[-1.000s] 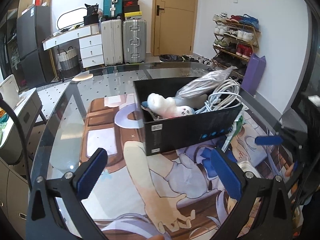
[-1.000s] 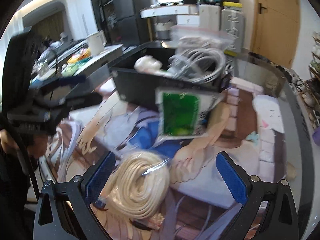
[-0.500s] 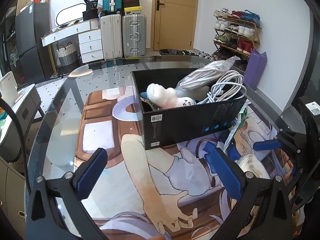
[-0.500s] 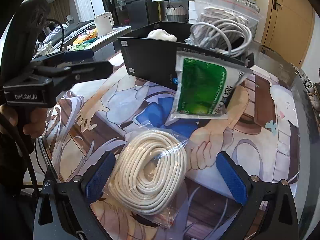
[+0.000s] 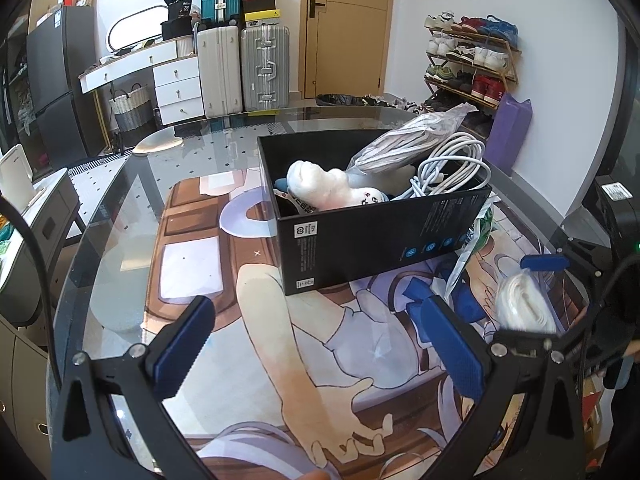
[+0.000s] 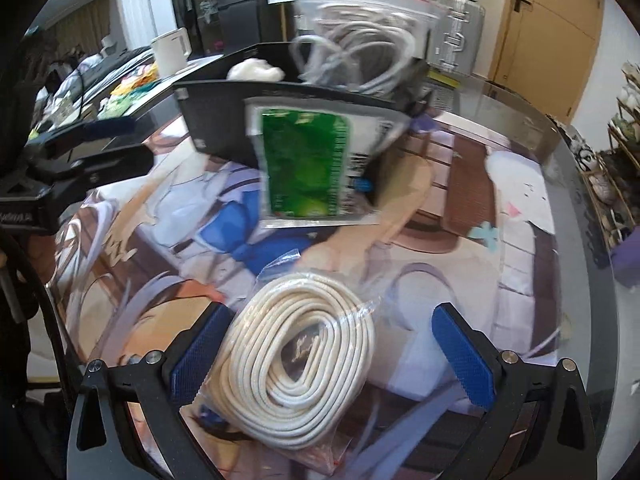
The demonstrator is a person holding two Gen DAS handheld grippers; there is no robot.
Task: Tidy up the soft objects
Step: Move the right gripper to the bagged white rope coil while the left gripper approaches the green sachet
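Observation:
A black box (image 5: pixel 384 236) (image 6: pixel 240 120) stands on the printed mat and holds a white plush toy (image 5: pixel 324 188), a bagged grey cable (image 5: pixel 404 136) and loose white cable (image 5: pixel 452 168). Against its side leans a green-and-white packet (image 6: pixel 308 168). A bagged coil of cream rope (image 6: pixel 300 364) (image 5: pixel 524 304) lies on the mat, partly between the fingers of my right gripper (image 6: pixel 328 356), which is open. My left gripper (image 5: pixel 320 344) hovers open over the mat in front of the box, holding nothing.
The glass table's rim (image 5: pixel 92 216) curves along the left. Beyond it stand suitcases (image 5: pixel 244 68), a white drawer unit (image 5: pixel 176 88), a door (image 5: pixel 344 28) and a shoe rack (image 5: pixel 472 64). A white kettle (image 6: pixel 172 48) sits past the box in the right wrist view.
My right gripper has come down and forward so the rope coil now lies partly between its open fingers. The left gripper has risen a little and sees deeper into the box.

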